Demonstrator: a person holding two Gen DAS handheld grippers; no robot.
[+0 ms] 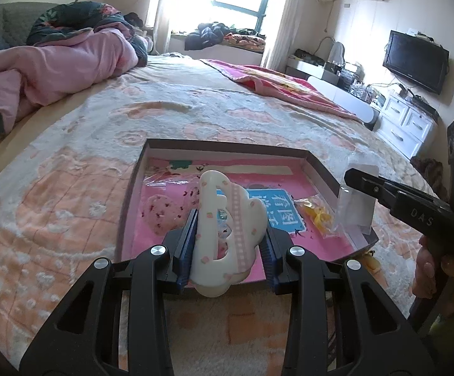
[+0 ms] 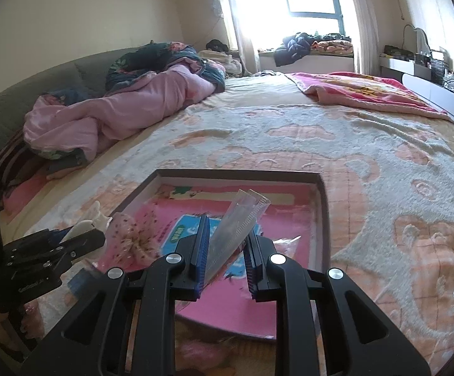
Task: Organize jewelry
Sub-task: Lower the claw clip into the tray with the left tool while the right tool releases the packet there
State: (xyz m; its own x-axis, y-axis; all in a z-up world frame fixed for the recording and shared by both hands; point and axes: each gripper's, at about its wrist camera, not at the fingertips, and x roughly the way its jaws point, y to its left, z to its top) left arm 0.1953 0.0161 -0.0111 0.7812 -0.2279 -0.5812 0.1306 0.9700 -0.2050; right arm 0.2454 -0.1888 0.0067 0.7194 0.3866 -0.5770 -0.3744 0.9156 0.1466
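1. Bedroom, mid-sort: left gripper (image 1: pixel 227 235) clamped on a cream cloud-shaped plastic hair claw with pink trim (image 1: pixel 227 228), held above the near edge of the shallow dark-rimmed cardboard box with pink lining (image 1: pixel 317 163).
2. At 3 o'clock, right gripper (image 2: pixel 225 250) pinching a clear plastic zip pouch (image 2: pixel 242 222) over the same box on the peach-and-cream patterned bedspread (image 2: pixel 383 188).
3. Inside already: pink speckled fabric bow (image 1: pixel 161 213), yellow trinket in a bag (image 1: pixel 317 216).
4. Likely next: lowering, loosening, placing in a bare patch.
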